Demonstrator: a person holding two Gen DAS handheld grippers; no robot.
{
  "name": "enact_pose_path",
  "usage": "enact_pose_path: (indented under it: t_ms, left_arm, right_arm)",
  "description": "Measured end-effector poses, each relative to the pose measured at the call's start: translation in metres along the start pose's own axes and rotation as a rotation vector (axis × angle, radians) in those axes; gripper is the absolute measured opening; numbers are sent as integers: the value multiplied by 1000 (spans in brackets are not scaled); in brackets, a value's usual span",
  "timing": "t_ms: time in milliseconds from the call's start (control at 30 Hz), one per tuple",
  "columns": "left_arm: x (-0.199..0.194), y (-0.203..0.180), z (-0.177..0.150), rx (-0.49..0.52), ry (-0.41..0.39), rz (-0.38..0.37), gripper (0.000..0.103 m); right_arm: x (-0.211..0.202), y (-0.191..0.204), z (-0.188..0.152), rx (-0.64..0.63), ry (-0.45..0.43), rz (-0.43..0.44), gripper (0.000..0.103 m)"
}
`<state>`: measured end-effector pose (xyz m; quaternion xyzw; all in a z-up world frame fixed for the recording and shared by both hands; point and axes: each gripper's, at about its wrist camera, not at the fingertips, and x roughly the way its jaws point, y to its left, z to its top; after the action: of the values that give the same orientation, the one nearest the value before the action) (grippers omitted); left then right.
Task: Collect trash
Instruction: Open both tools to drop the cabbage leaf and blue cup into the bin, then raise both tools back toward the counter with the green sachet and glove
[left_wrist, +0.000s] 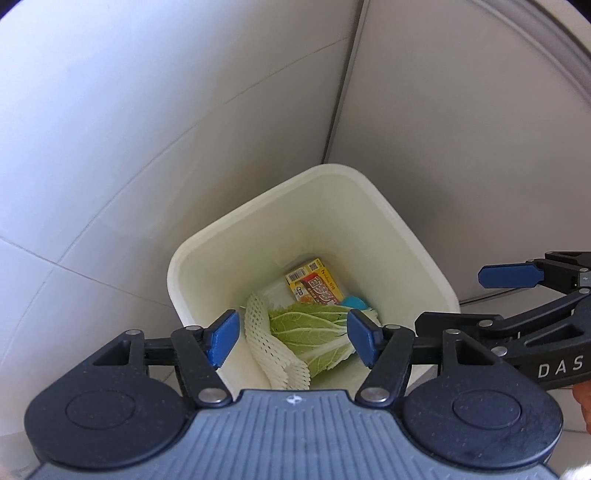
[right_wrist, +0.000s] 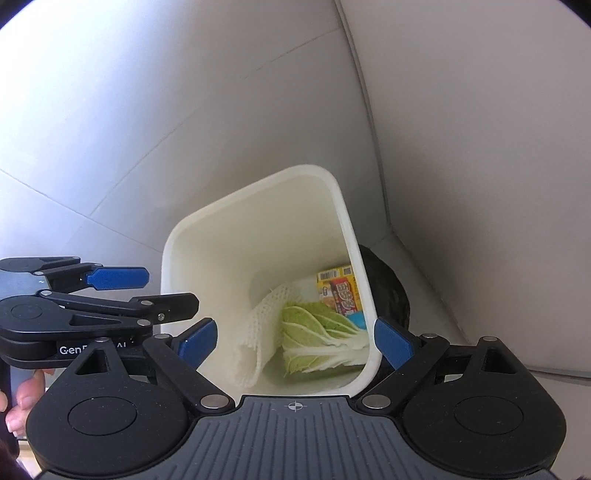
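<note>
A white trash bin (left_wrist: 192, 254) stands on the floor against the wall; it also shows in the right wrist view (right_wrist: 173, 236). Inside lie a green cabbage leaf (left_wrist: 314, 328) (right_wrist: 317, 332), white foam netting (left_wrist: 262, 343) (right_wrist: 258, 332), a yellow snack box (left_wrist: 314, 284) (right_wrist: 341, 291) and a small blue item (left_wrist: 356, 303). My left gripper (left_wrist: 291, 339) is open and empty, above the bin's near side. My right gripper (right_wrist: 295, 341) is open and empty, above the bin's near rim. Each gripper shows in the other's view, the right gripper (left_wrist: 517, 295) and the left gripper (right_wrist: 122, 291).
The bin sits in a corner between pale floor tiles (left_wrist: 74, 184) and a white wall panel (left_wrist: 461, 147). A dark object (right_wrist: 388, 291) lies behind the bin on its right. A person's hand (right_wrist: 22, 402) holds the left gripper.
</note>
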<state>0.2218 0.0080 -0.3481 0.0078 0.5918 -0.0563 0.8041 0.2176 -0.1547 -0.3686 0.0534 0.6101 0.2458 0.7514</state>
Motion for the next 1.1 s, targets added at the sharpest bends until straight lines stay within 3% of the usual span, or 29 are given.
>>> enact_pose_path:
  t_ms: [333,767,1100]
  left_arm:
    - [-41,-5,-6,2,-38,8,71]
    - [-109,-18,-5,-16,-90,64,99]
    - [-150,-34,10,-45,-114,59,102]
  right_arm:
    - [-53,12,1,-28,-58,6,94]
    - [-141,40,-11,-143,-165,5,94]
    - [-213,33,-7,-198,-283,-34,97]
